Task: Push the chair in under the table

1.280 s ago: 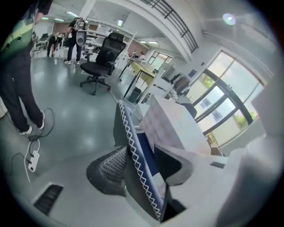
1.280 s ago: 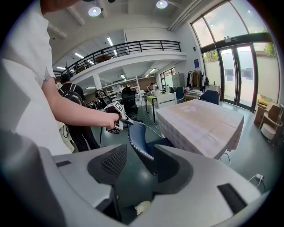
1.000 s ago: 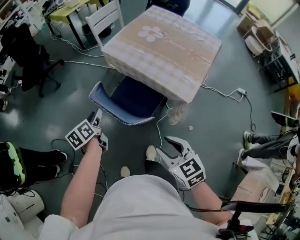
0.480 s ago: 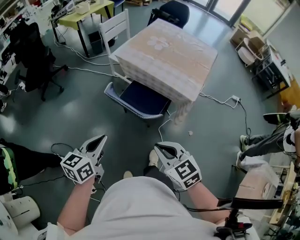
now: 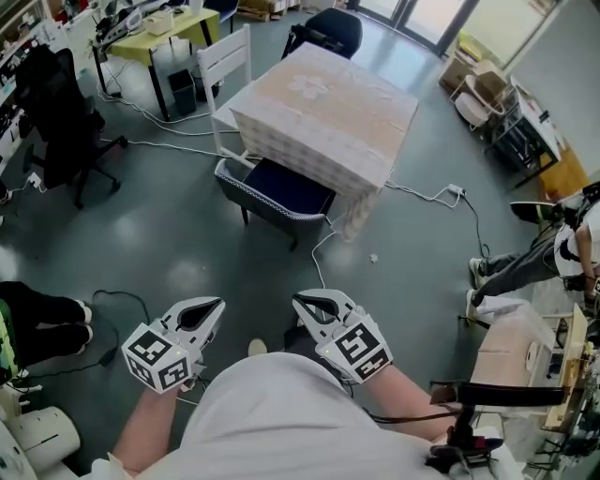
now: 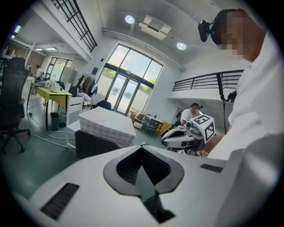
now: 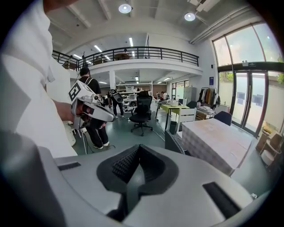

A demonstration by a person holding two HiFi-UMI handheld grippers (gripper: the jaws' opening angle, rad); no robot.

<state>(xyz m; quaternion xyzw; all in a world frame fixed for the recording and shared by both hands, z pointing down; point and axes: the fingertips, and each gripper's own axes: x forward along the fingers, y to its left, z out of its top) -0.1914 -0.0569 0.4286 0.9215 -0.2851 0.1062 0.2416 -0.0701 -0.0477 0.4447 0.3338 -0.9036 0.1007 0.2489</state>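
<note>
The blue chair (image 5: 272,192) stands at the near side of the table (image 5: 323,103), which wears a beige checked cloth; the seat is mostly under the tabletop and the curved backrest faces me. Both grippers hang close to my body, well short of the chair, with bare floor between. My left gripper (image 5: 216,306) is shut with nothing in it, and so is my right gripper (image 5: 300,301). In the left gripper view the left gripper (image 6: 142,145) shows closed pads, with the chair back (image 6: 95,144) and table (image 6: 106,126) beyond. The right gripper (image 7: 139,146) shows the same, with the chair (image 7: 174,142) by the table (image 7: 217,135).
A white chair (image 5: 225,56) and a dark chair (image 5: 328,28) stand at the table's far sides. A black office chair (image 5: 61,112) and a yellow-green desk (image 5: 159,23) are at the left. Cables (image 5: 427,197) trail on the floor. A person's legs (image 5: 525,262) are at the right.
Both grippers drew back from the chair toward my body and their jaws closed. The chair now looks farther off and sits a little deeper under the table.
</note>
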